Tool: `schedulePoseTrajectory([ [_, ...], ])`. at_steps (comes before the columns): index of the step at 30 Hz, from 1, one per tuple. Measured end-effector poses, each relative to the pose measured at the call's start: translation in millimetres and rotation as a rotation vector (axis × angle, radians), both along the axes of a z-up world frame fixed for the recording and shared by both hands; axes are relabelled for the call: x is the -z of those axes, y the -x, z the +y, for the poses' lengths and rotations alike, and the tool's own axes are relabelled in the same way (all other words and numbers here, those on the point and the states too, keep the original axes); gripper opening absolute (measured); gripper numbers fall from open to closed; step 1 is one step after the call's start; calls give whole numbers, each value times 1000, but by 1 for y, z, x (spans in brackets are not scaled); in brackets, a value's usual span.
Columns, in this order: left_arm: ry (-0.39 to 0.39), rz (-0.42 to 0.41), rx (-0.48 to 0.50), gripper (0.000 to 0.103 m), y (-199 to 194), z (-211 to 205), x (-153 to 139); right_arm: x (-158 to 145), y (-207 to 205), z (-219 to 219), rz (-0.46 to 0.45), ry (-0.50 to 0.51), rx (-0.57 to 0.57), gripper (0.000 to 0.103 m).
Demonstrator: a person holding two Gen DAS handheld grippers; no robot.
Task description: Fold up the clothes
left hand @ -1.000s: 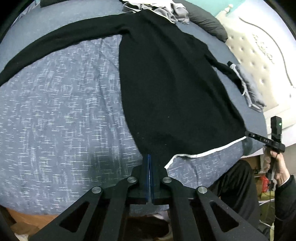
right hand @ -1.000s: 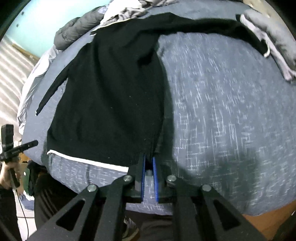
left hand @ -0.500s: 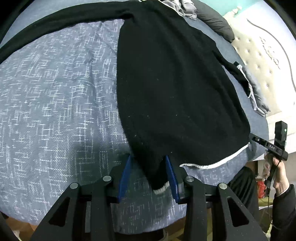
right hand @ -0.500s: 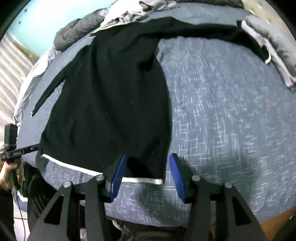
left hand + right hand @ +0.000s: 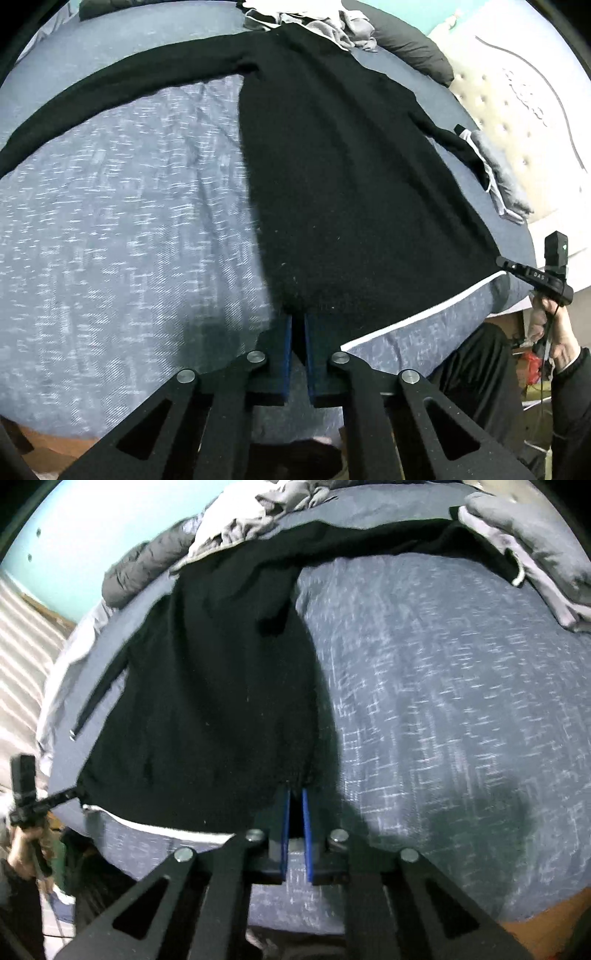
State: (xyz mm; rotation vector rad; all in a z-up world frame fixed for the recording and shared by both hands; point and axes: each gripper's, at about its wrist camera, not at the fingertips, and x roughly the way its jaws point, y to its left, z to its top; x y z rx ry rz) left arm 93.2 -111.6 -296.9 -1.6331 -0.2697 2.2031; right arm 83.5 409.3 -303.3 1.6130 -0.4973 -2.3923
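Note:
A black sweater [image 5: 351,184] with a white hem stripe lies flat on the blue-grey bed cover [image 5: 110,240], its sleeves spread out to the sides. My left gripper [image 5: 298,318] has its jaws closing, the blue pads pressed on the sweater's near left hem corner. My right gripper [image 5: 294,794] is closing the same way, its pads pinching the near right hem corner of the sweater [image 5: 207,686]. Each wrist view shows the other gripper at the far hem corner, held by a hand [image 5: 554,332].
A heap of grey clothes [image 5: 332,22] and a dark pillow [image 5: 413,48] lie at the far end of the bed. A folded grey garment [image 5: 506,177] rests by the sleeve cuff near the tufted headboard [image 5: 517,110]. The bed's near edge runs just under both grippers.
Both grippers stood open around the hem corners half a second ago; now they have closed on them and drawn back slightly. The sweater's hem corners now sit tucked between the pads.

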Motion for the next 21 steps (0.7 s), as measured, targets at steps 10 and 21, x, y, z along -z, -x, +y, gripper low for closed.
schedulePoseTrajectory([
  [10, 15, -14, 5, 5, -7, 1, 12, 4, -21, -6, -12, -32, -45, 5],
  [21, -11, -28, -29, 14, 1, -2, 17, 16, -22, -2, -50, 3, -62, 8],
])
